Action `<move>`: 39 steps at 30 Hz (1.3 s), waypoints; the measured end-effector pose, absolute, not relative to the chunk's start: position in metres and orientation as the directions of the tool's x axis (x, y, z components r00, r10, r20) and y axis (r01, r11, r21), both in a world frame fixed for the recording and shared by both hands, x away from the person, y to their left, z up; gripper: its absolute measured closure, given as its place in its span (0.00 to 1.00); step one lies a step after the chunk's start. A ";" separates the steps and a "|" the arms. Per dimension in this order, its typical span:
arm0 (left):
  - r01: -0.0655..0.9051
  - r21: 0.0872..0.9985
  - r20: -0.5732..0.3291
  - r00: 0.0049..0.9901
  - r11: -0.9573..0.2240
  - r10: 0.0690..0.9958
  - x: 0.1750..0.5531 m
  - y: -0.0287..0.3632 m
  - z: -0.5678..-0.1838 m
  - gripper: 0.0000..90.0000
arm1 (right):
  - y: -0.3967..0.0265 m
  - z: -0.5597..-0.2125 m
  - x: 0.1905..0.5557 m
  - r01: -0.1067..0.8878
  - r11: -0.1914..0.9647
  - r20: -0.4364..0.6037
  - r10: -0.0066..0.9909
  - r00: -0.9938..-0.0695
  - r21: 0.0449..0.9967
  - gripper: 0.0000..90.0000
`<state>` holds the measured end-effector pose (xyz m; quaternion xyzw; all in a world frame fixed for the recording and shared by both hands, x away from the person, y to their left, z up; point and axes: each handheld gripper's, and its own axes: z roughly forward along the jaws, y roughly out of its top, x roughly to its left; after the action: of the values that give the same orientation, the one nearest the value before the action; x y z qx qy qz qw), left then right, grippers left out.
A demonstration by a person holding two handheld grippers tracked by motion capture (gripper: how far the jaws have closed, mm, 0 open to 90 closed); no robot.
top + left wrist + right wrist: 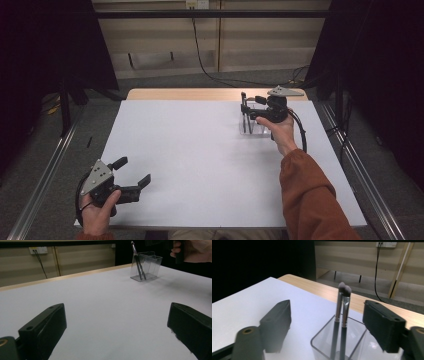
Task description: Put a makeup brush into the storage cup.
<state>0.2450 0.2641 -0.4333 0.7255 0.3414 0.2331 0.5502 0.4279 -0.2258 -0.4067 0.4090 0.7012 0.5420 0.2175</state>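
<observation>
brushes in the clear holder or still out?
In. Both brushes stand bristles-up inside the clear holder; the right gripper is open around them, pads not touching.

On the white worktop (200, 160), a clear holder (253, 126) stood near the far right corner with two dark brushes (244, 114) upright in it. The right gripper (251, 101) hovered just above the holder, jaws apart around the brush tops. The left gripper (133, 172) rested at the near left corner, jaws spread wide.
</observation>
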 end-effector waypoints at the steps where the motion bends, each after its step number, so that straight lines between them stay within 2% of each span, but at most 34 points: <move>1: 0.240 0.957 -0.039 0.658 -0.161 0.752 0.245 0.264 -0.433 0.02 | -0.225 -0.406 0.427 0.335 0.075 0.140 0.808 -0.572 0.939 0.20; 8: 0.237 0.958 -0.038 0.659 -0.160 0.752 0.244 0.265 -0.433 0.02 | -0.224 -0.408 0.420 0.338 0.069 0.149 0.801 -0.579 0.939 0.07; 14: 0.241 0.958 -0.045 0.661 -0.155 0.749 0.244 0.265 -0.434 0.02 | -0.229 -0.403 0.412 0.336 0.048 0.170 0.790 -0.589 0.940 0.07; 22: 0.236 0.958 -0.037 0.661 -0.162 0.749 0.245 0.264 -0.433 0.02 | -0.233 -0.400 0.397 0.318 0.068 0.139 0.800 -0.583 0.946 0.11; 39: 0.237 0.958 -0.037 0.659 -0.161 0.751 0.244 0.265 -0.433 0.02 | -0.237 -0.401 0.371 0.287 0.080 0.103 0.814 -0.572 0.955 0.08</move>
<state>0.2444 0.2649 -0.4333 0.7253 0.3405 0.2333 0.5510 0.3710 -0.2372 -0.4012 0.3960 0.6949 0.5504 0.2394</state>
